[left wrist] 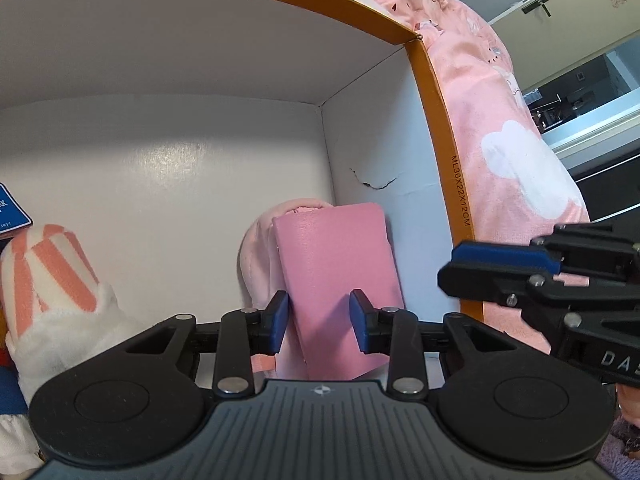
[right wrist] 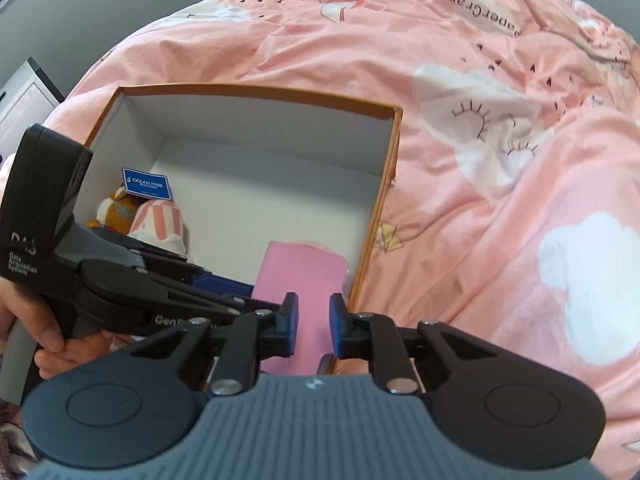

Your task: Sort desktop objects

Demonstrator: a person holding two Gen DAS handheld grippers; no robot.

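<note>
A pink flat case point(left wrist: 336, 252) leans in the right corner of an orange-rimmed box point(left wrist: 432, 100) with white walls, on a pale pink soft thing point(left wrist: 260, 248). My left gripper point(left wrist: 319, 322) hangs over the case's near end, open; the case is wider than the gap and lies beyond the pads, untouched. In the right wrist view the same case point(right wrist: 300, 276) shows through the narrow gap of my right gripper point(right wrist: 314, 320), which is shut and holds nothing. That gripper hovers over the box's point(right wrist: 256, 90) near right corner. The left gripper point(right wrist: 212, 280) reaches in from the left.
A striped pink-and-white soft item point(right wrist: 158, 220), a brown plush toy point(right wrist: 116, 212) and a blue Ocean Park tag point(right wrist: 147, 184) lie at the box's left side. The box rests on a pink printed bedsheet point(right wrist: 480, 160). A hand point(right wrist: 44, 320) holds the left gripper's handle.
</note>
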